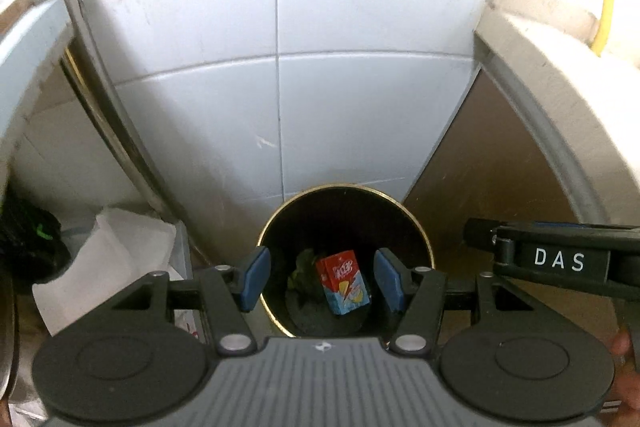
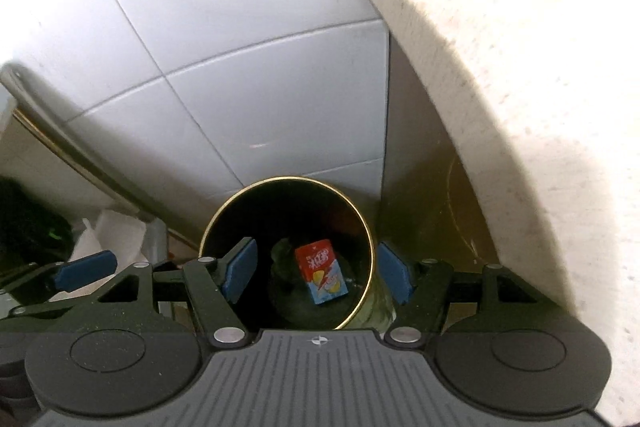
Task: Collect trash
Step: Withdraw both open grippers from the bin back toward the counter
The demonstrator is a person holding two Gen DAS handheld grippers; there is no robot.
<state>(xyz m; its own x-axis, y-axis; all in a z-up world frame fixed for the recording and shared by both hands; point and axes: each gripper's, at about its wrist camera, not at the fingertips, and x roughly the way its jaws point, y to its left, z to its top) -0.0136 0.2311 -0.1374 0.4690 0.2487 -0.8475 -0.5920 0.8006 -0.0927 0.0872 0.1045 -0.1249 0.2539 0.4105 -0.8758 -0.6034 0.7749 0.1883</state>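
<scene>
Right tongs spread empty above gold-rimmed bin, red-blue carton inside (tilted), tiled wall behind

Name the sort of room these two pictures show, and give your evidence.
Probably a kitchen or utility corner: white tiled wall, stone counter, and a round bin on the floor holding a drink carton.

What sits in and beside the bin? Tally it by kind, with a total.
Bin: 1
Red and blue carton, lying inside the bin: 1
Dark crumpled scrap beside the carton, kind unclear: 1
White bag beside the bin: 1
Total: 4
</scene>
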